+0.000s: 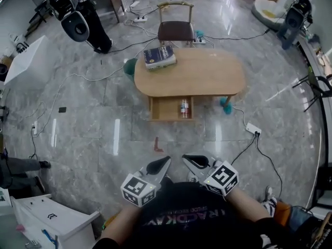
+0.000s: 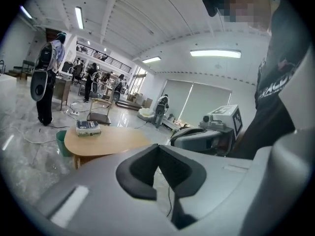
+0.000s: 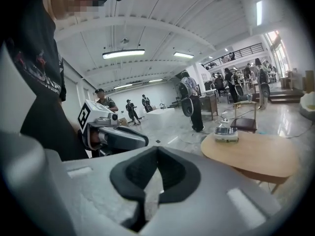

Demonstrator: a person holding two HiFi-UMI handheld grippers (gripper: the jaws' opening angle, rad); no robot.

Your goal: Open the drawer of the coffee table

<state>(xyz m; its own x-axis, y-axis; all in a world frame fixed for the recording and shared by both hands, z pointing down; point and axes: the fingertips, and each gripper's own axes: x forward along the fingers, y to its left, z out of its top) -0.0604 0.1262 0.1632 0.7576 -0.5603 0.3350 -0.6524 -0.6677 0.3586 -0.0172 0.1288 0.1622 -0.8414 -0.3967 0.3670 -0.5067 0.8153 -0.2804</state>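
The oval wooden coffee table [image 1: 202,77] stands ahead of me on the marble floor. Its drawer [image 1: 168,110] is pulled out toward me, with a small bottle [image 1: 184,108] lying in it. A book [image 1: 160,56] lies on the tabletop's far left. Both grippers are held close to my body, well short of the table. My left gripper [image 1: 167,161] is shut and holds nothing, and so is my right gripper [image 1: 185,158]. In the left gripper view the left gripper [image 2: 158,149] has its jaws together, with the table [image 2: 106,140] beyond. In the right gripper view the right gripper [image 3: 157,151] is likewise shut, with the table [image 3: 256,154] at right.
A chair [image 1: 176,27] stands behind the table. A power strip [image 1: 253,129] and cables trail over the floor at right, and a small red object [image 1: 157,145] lies between me and the drawer. A white cabinet [image 1: 52,219] is at my near left. A person [image 1: 93,14] stands far left.
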